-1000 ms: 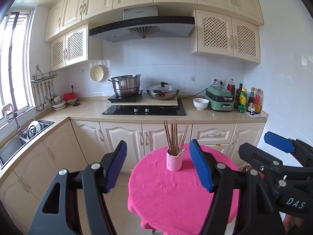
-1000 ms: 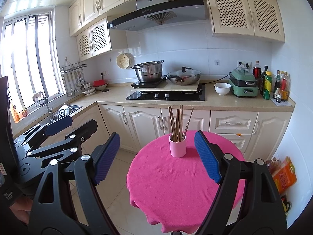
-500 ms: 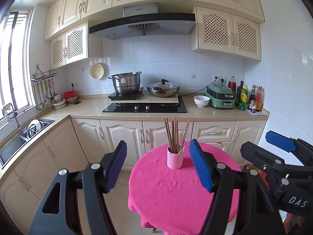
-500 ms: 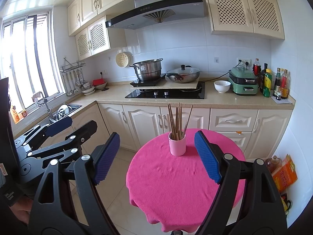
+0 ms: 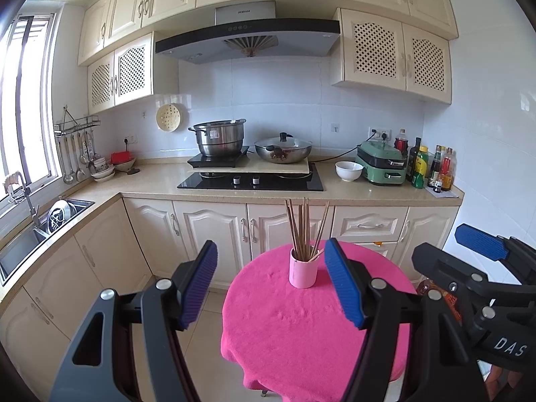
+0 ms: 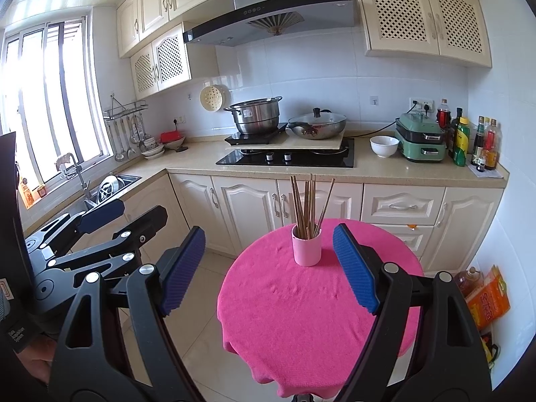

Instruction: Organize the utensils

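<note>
Nothing moved, chopsticks [image 5: 304, 231] upright (pink cup [image 6: 306, 246])

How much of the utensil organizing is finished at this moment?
Done: the chopsticks stand together in the pink cup on the pink tablecloth. In hand: nothing; left gripper and right gripper are open and empty. No loose utensils show on the table.
</note>
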A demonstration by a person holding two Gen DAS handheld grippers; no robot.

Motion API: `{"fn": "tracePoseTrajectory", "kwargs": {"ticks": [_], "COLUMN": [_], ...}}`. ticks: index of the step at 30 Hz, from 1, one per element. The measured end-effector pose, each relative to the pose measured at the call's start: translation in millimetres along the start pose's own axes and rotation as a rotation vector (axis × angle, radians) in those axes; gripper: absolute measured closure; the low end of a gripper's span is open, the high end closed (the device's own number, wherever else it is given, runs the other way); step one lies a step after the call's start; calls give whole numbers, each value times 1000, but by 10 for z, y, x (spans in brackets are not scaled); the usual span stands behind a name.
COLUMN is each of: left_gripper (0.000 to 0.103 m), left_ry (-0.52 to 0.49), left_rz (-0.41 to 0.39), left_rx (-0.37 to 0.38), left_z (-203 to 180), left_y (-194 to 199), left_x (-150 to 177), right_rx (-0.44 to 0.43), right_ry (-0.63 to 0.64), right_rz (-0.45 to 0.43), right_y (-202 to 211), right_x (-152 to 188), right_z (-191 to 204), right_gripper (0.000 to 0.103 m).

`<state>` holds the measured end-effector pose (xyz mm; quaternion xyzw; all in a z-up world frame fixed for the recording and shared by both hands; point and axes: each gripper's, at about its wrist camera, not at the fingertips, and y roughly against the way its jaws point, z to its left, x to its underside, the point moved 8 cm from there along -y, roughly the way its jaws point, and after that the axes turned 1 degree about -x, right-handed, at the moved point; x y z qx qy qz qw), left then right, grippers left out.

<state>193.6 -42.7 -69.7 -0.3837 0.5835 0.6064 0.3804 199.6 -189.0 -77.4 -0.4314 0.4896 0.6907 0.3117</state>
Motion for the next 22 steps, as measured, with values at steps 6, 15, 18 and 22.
{"fn": "tracePoseTrajectory", "kwargs": {"ticks": [6,15,18,22], "left_gripper": [37,37,37,37], "left_ry": [3,-1,6,13], "left_rz": [5,22,66,129], "left_rx": [-1,-6,-29,-59], "left_z": [12,35,80,156], "left_y": [-46,-152,-302,-555], "left_x": [-12,21,84,205], "right_rx": [-1,0,2,11], "right_ry": [0,-15,-22,-40], "right_rz": [5,23,38,69], "right_y": [-32,-162,-266,-482], "right_x": [5,32,64,133], "right_z": [5,-25,-62,-183], "right_gripper": [25,25,25,25]}}
